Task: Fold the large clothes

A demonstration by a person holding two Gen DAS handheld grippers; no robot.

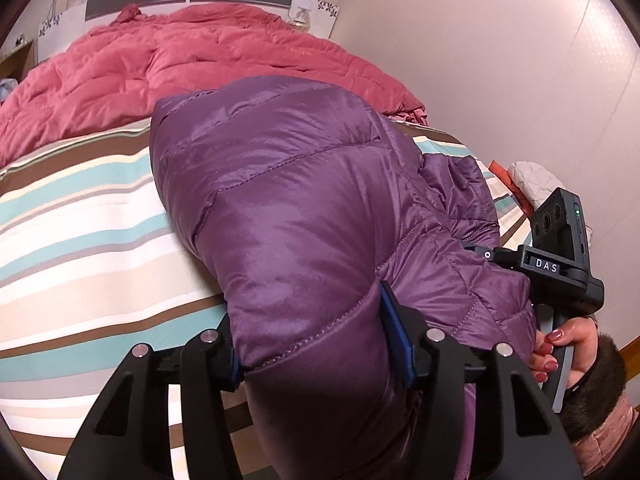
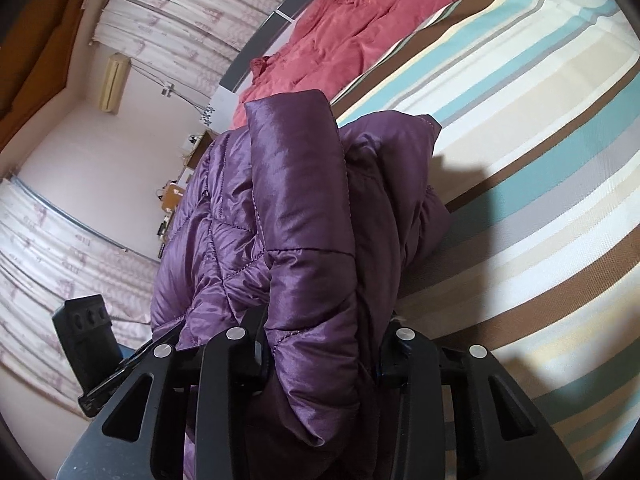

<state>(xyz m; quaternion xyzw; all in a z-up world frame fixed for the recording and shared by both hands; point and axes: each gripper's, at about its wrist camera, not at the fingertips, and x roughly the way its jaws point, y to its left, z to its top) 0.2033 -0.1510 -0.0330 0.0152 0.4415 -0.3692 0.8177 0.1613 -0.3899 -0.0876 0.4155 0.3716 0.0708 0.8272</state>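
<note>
Striped brown, teal and cream bedsheet point(image 1: 80, 216) lies under my shiny purple quilted puffer jacket point(image 1: 288, 208); crumpled red duvet point(image 1: 168, 60) beyond. My left gripper point(image 1: 316, 344) and right gripper point(image 2: 320, 350) each clamp bunched jacket, blocking my view.

The down jacket point(image 1: 304, 216) is showing up a shiny purple with quilted stitch lines. The bed sheet point(image 1: 80, 216) under it is running in stripes of white, teal, beige and brown. The duvet point(image 1: 192, 60) at the far end is looking a dusty pinkish red. Both grippers are black, with blue pads point(image 1: 394, 332) peeking out on the left one. The curtains point(image 2: 48, 240) are looking white with a faint pink print.
</note>
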